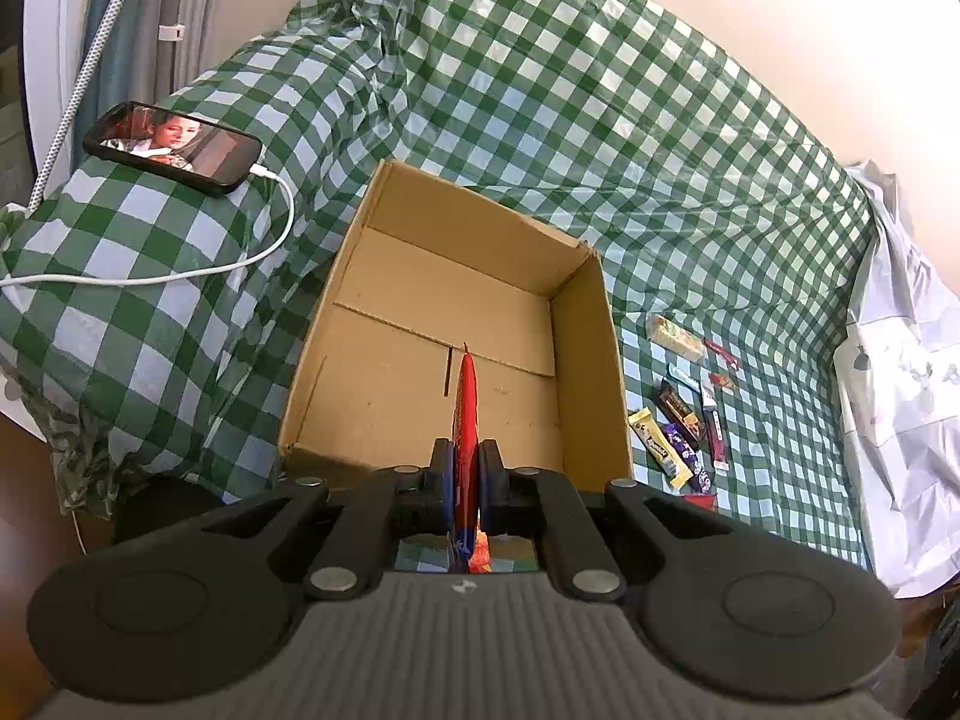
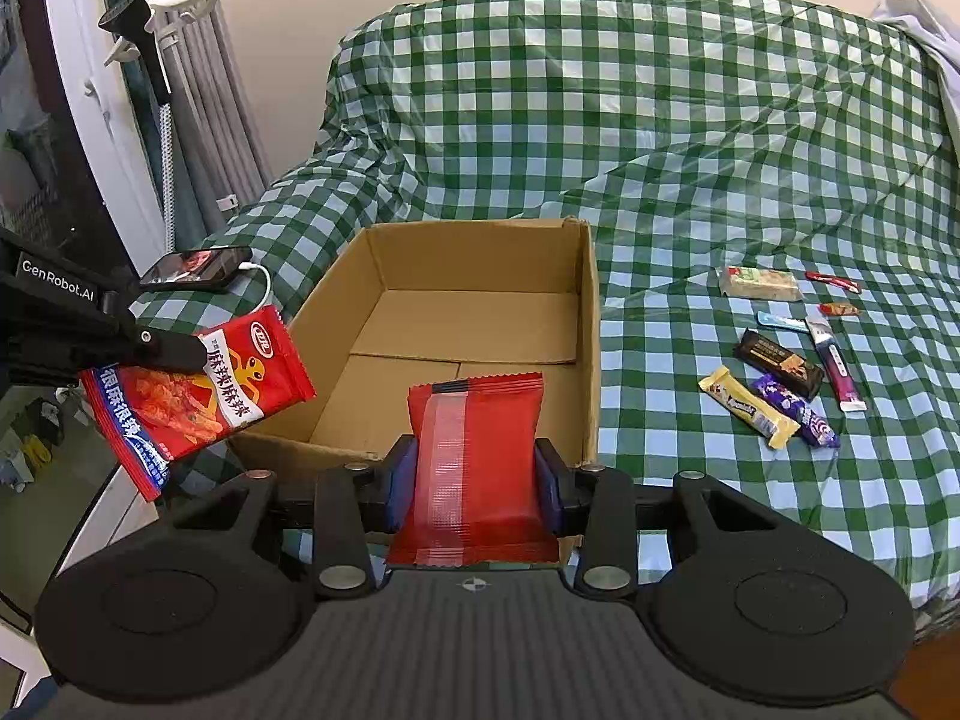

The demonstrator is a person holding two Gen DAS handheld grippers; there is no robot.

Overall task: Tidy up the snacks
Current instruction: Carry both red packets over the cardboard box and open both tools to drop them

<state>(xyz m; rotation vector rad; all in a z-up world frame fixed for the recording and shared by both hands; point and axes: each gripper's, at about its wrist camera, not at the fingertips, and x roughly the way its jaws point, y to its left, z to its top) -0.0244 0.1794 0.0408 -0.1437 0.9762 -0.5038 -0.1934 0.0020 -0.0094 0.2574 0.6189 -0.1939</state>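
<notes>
We hold a snack in each gripper above the near edge of the open cardboard box (image 2: 480, 324), which sits on a bed covered with a green-and-white checked cloth (image 2: 690, 138). Our left gripper (image 1: 465, 471) has its jaws closed narrowly on a flat red spicy-snack packet (image 2: 198, 390), seen edge-on from the left wrist. In the right wrist view that packet hangs at the box's left front corner. Our right gripper (image 2: 474, 474) has its jaws clamped on the sides of a puffy red snack pouch (image 2: 480, 462), held just over the box's near wall. To the right of the box, a group of small wrapped bars and candies (image 2: 780, 360) lies on the cloth. To the left, a phone (image 1: 171, 147) with a white charging cable (image 1: 180, 273) rests on a pillow.
</notes>
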